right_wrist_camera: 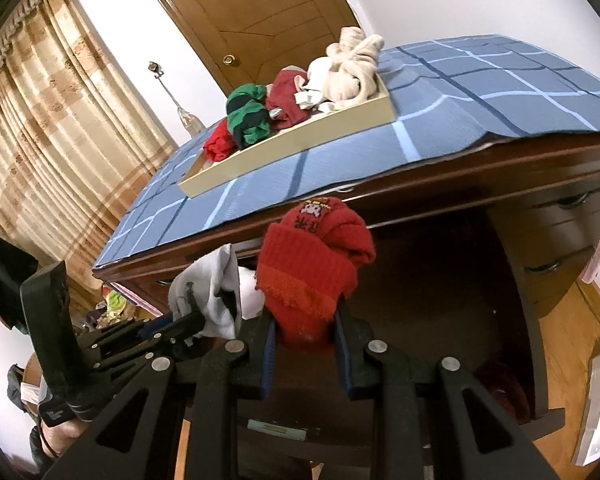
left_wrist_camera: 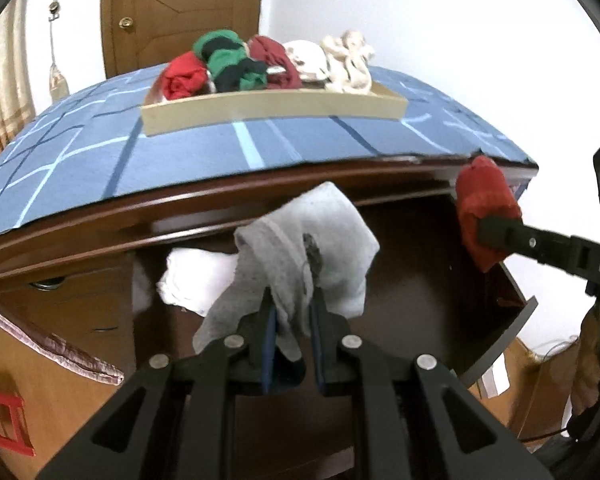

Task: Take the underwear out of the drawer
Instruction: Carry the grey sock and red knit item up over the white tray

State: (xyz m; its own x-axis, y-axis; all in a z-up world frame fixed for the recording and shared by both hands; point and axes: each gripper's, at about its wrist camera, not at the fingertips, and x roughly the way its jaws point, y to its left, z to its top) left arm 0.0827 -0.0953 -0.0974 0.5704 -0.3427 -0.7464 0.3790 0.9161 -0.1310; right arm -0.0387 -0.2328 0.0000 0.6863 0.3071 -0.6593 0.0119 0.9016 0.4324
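Black linkage bars fill the bottom of the left wrist view, and ahead of them the left claw (left_wrist_camera: 292,320) is pinched together on a pale grey knitted piece of underwear (left_wrist_camera: 300,248), whose loose folds rise above the blue-padded fingers (left_wrist_camera: 269,330) and hang clear above the open dark wooden drawer (left_wrist_camera: 516,312). A folded white cloth (left_wrist_camera: 192,280) lies behind the grey piece, inside the drawer at its left. The right claw (right_wrist_camera: 305,332) is clamped narrowly on a bunched red knitted garment with a small patterned band (right_wrist_camera: 312,264); the red bundle bulges above the pads, held up in front of the edge of the worktop and over the drawer's dark interior. In the left wrist view this same red bundle sits at the right, gripped between the black fingers of the right claw, near the corner of the worktop. On the worktop, covered by a blue checked cloth with light and dark lines (left_wrist_camera: 100,148), stands a shallow cream rectangular tray (left_wrist_camera: 272,110) holding rolled garments: red, green-and-black striped, dark red, white and beige. A brown wooden door (left_wrist_camera: 180,4) stands behind the worktop.
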